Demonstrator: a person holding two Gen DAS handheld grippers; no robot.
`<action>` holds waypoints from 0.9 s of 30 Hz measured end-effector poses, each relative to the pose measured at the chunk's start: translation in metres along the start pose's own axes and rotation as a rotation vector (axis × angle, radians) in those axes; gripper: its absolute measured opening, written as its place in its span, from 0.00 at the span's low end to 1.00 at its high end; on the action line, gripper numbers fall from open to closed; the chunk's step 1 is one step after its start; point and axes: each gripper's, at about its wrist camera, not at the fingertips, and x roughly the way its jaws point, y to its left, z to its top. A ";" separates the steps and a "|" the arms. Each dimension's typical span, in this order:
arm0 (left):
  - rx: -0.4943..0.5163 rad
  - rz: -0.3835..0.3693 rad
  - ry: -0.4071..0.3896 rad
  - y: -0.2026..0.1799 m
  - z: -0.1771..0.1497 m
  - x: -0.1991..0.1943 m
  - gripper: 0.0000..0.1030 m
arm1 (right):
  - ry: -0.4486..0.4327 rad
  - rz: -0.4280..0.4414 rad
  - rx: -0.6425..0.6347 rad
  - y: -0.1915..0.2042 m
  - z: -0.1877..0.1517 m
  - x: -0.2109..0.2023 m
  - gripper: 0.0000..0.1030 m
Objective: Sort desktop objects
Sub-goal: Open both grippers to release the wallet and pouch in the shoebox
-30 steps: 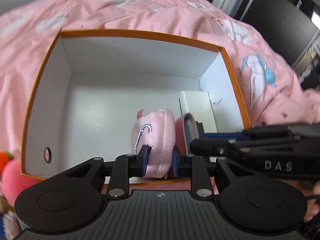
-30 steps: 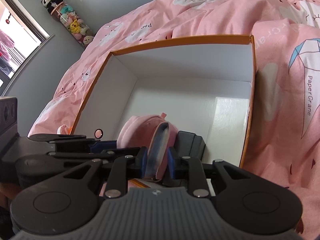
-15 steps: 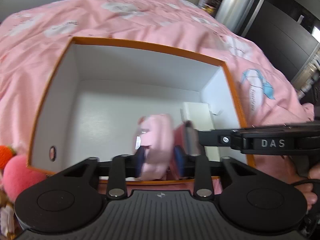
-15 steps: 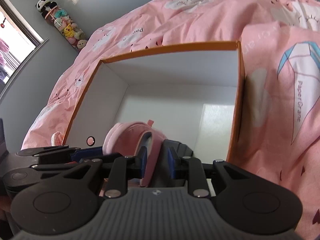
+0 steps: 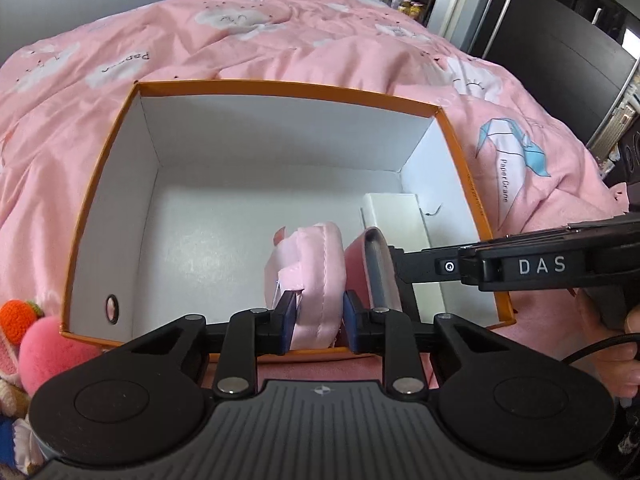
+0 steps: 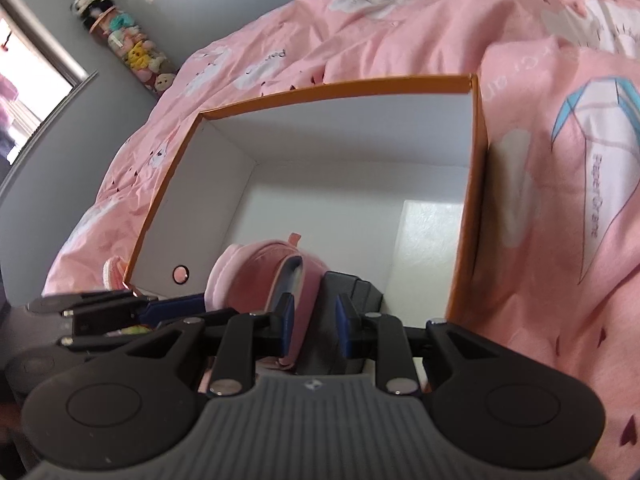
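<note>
Two grippers meet over the near edge of the orange-rimmed box (image 5: 460,148) on the pink quilt (image 5: 280,40). The left gripper (image 5: 318,322) is closing, its blue pads pinching the soft pink pouch (image 5: 320,264) between them. The right gripper (image 6: 314,330), nearly closed, clamps the pouch's open pink flap (image 6: 304,280). The pouch hangs inside the box, near its front wall, with a white carton (image 5: 400,220) just to its right

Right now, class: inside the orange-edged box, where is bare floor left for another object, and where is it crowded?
Free: the white floor of the box along its left wall and far wall. Crowded: the near right corner, where the pink pouch, a flat white box and both hand-held grippers, left and right, sit together.
</note>
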 end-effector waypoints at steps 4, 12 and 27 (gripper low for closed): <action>0.040 0.012 0.009 -0.007 -0.002 0.002 0.29 | 0.002 -0.035 -0.075 0.006 -0.002 -0.001 0.25; 0.047 0.044 0.000 -0.009 -0.008 0.006 0.50 | -0.009 -0.028 -0.085 0.003 -0.011 -0.003 0.26; 0.018 0.117 -0.196 -0.012 -0.027 -0.057 0.51 | -0.104 0.011 -0.221 0.030 -0.018 -0.021 0.42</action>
